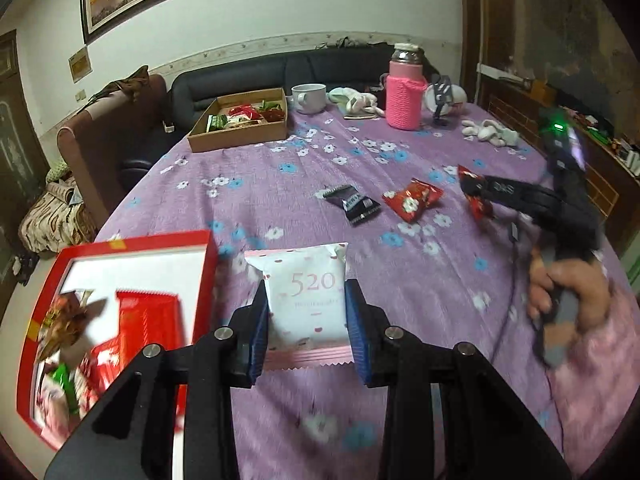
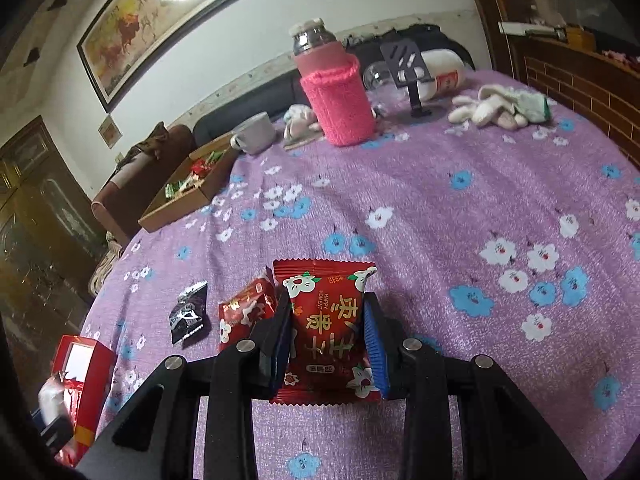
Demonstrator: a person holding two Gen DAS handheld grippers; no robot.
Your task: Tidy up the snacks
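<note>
left gripper (image 1: pixel 306 312) clamping white 520 packet (image 1: pixel 307 300) mid-body | right gripper (image 2: pixel 329 342) pinching red snack packet (image 2: pixel 330 328) | both looking light, crinkly, slippery; gripping flat sides | red box (image 1: pixel 120 246) sitting near-left

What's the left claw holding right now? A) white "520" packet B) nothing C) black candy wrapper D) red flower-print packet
A: in the left wrist view the left claw has its blue pads pressed against both sides of the white "520" packet; the black candy wrapper lies loose on the purple tablecloth.
</note>
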